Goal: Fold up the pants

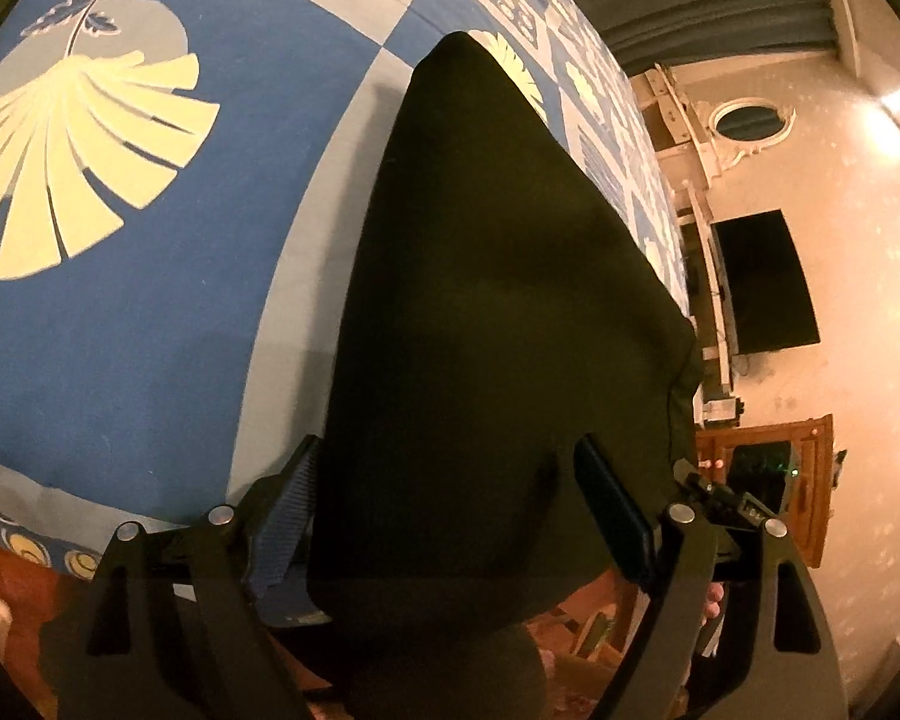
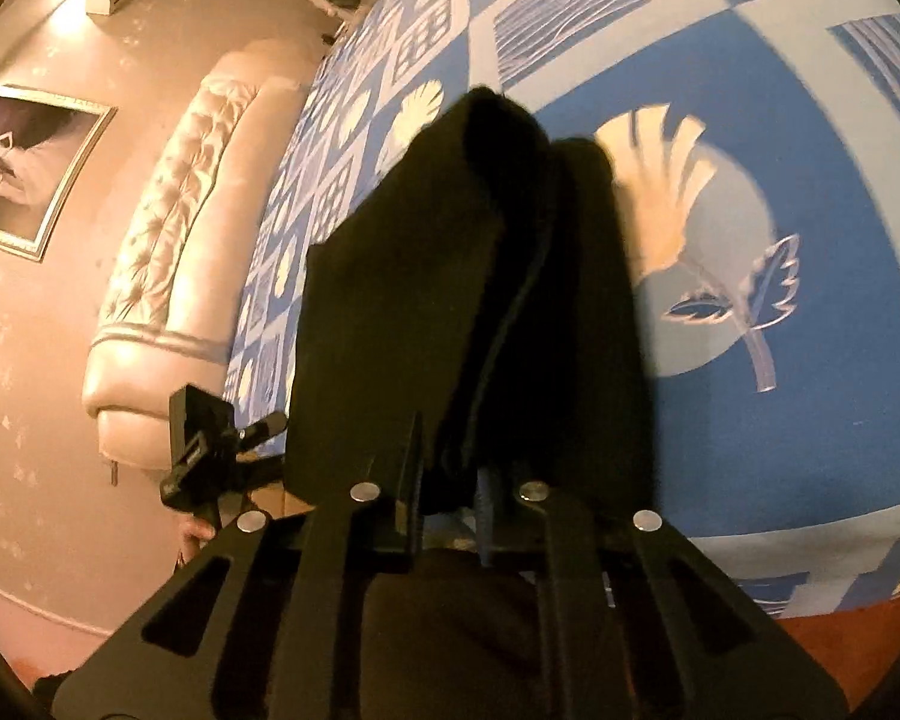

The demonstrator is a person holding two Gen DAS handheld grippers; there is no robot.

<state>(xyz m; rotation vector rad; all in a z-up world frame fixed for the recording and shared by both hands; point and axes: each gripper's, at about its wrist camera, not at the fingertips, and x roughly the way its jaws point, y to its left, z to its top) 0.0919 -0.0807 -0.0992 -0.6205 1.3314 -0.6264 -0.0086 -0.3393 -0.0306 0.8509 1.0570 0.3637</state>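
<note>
Black pants (image 1: 498,330) laid on a bed under a blue bedspread (image 1: 150,312) printed with cream shells and leaves; the cloth is so dark that seams, waistband and leg ends cannot be made out in the left view, and its near edge is cut off behind the tool. Left tongs (image 1: 450,516): jaws wide apart, the cloth lying between them, the blue left pad beside the cloth's edge, the right pad over its surface; no pinch visible. Right tongs (image 2: 450,498): jaws nearly together, a raised fold of the pants clamped between them, the pinch point itself lost in shadow. Right view alone shows the pants in two ridges with a corded edge running along the valley, a cream tufted headboard (image 2: 168,252) and a framed picture (image 2: 30,168). Left view alone shows a dark wall screen (image 1: 762,282), an oval wall ornament (image 1: 750,120) and a wooden cabinet (image 1: 768,480)
</note>
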